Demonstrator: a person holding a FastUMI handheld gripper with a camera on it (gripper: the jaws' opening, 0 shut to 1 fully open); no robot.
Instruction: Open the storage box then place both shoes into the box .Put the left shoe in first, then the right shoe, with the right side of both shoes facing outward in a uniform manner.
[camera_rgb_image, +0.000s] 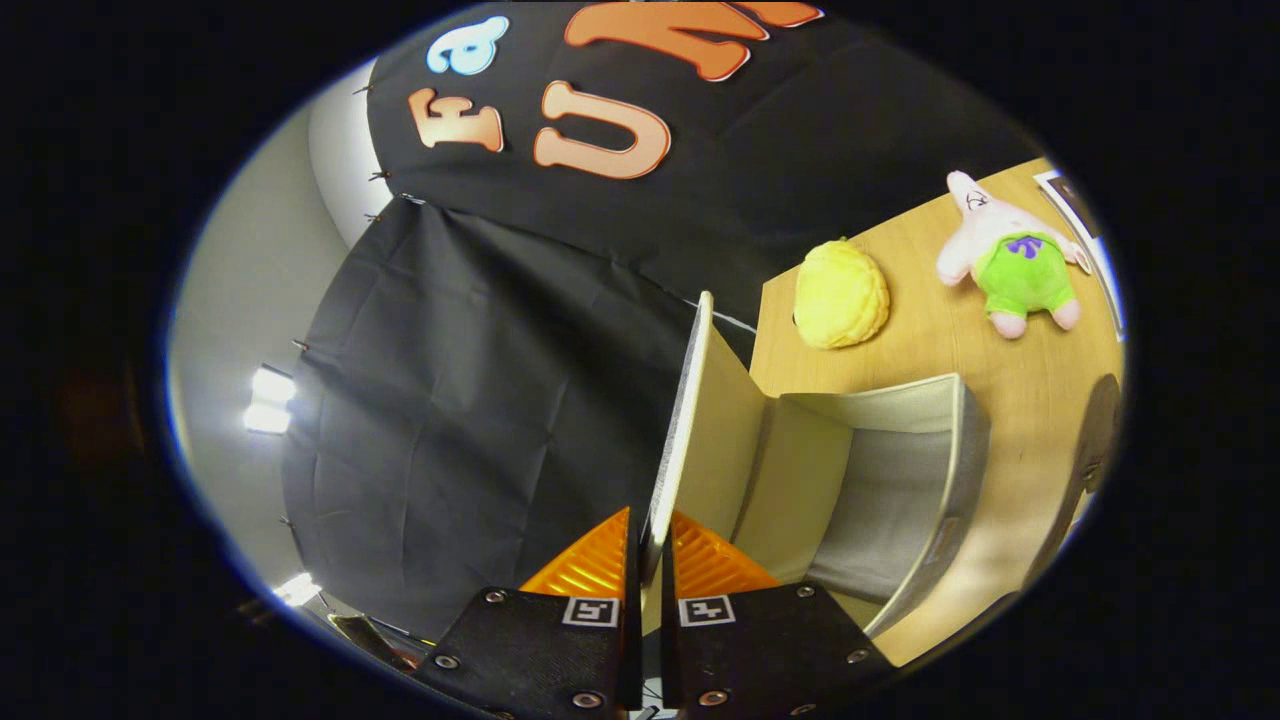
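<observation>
Your gripper (650, 545) pinches the lid (690, 420) edge, one finger on each face, lid swung up. At 2 o'clock of the fingers the box (900, 480) gapes open on the table (930, 340). Beyond it lie a yellow plush (842, 295) and a pink plush (1010, 255).

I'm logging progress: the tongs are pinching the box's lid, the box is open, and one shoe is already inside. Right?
Not quite. The gripper view shows the tongs pinching the lid and the storage box open, but its visible interior holds no shoe.
</observation>
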